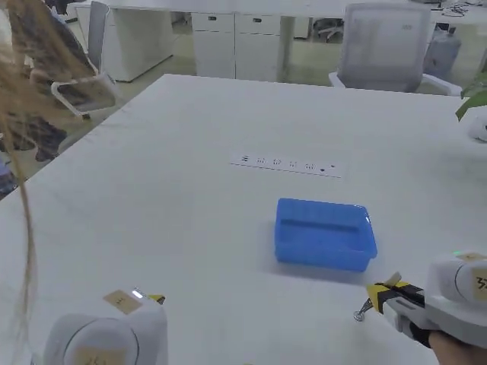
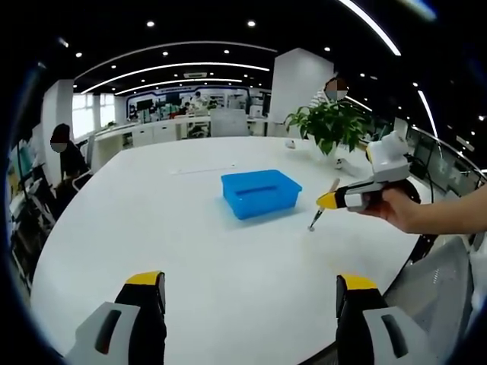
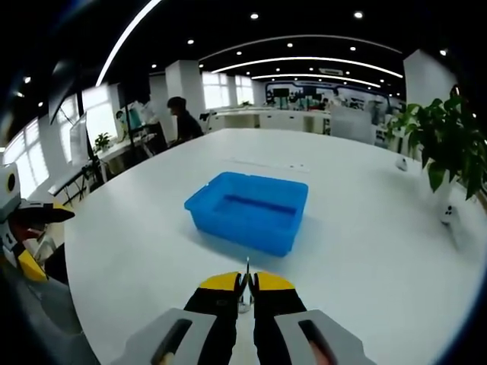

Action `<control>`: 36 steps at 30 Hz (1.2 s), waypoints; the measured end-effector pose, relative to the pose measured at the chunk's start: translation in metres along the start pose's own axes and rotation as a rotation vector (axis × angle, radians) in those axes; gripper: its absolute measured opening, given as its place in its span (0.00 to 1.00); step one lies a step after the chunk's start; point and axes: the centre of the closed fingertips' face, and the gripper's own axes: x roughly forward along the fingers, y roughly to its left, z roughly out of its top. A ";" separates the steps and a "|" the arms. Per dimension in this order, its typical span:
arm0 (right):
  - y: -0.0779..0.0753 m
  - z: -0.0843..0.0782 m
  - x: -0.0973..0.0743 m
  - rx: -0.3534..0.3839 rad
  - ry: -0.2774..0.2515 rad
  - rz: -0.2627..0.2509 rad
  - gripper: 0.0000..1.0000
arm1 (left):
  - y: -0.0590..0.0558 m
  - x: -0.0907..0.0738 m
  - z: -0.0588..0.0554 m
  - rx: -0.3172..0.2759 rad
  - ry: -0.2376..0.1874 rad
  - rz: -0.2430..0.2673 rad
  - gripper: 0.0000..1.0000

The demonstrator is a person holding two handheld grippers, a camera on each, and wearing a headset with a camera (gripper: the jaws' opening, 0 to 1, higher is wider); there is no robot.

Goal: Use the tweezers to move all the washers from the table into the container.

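While the tweezers (image 1: 364, 308) ride low at the near right of the worktop (image 1: 190, 198), we log the head view first. The right claw (image 1: 378, 292) points them down and left, tip close to the surface, just beside the near right corner of the blue container (image 1: 326, 234). We judge that this low angle suits lifting something flat. A small blob sits at the tip; whether it is a washer or the tip itself, we cannot tell. The washers are otherwise too small to make out at this scale. The left claw (image 1: 154, 299) sits at the near left, well apart from the container and out of the working path.

Left gripper view: the left claw (image 2: 251, 283) stands wide, holding nothing, aimed across the worktop at the container (image 2: 260, 192). We read it as idle, parked to give the other hand room. The right claw (image 2: 329, 200) enters from the right, its tweezers (image 2: 316, 217) slanting down beside the container. Contact with the surface is not resolved.

Right gripper view: the right claw (image 3: 245, 280) is pinched narrow on the tweezers (image 3: 245, 299), whose point is directed at the container (image 3: 247, 209) straight ahead. The container floor reads as plain blue, and any washers in it are too small for us to tell. Judgement: the step in hand is a pick or a carry, and we cannot tell which.
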 end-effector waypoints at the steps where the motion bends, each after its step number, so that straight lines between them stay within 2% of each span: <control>1: 0.000 -0.001 0.000 -0.002 0.002 0.001 0.03 | 0.000 0.000 0.000 0.001 0.001 0.001 0.95; 14: -0.003 -0.001 0.002 -0.029 0.010 -0.003 0.03 | -0.003 0.001 -0.002 0.005 0.006 0.001 0.95; 30: 0.005 -0.001 0.004 -0.197 0.051 0.018 0.03 | -0.004 -0.001 -0.007 -0.001 0.013 0.002 0.95; 36: 0.000 -0.001 0.004 -0.175 0.051 0.020 0.03 | -0.005 0.000 -0.006 0.000 0.016 0.001 0.95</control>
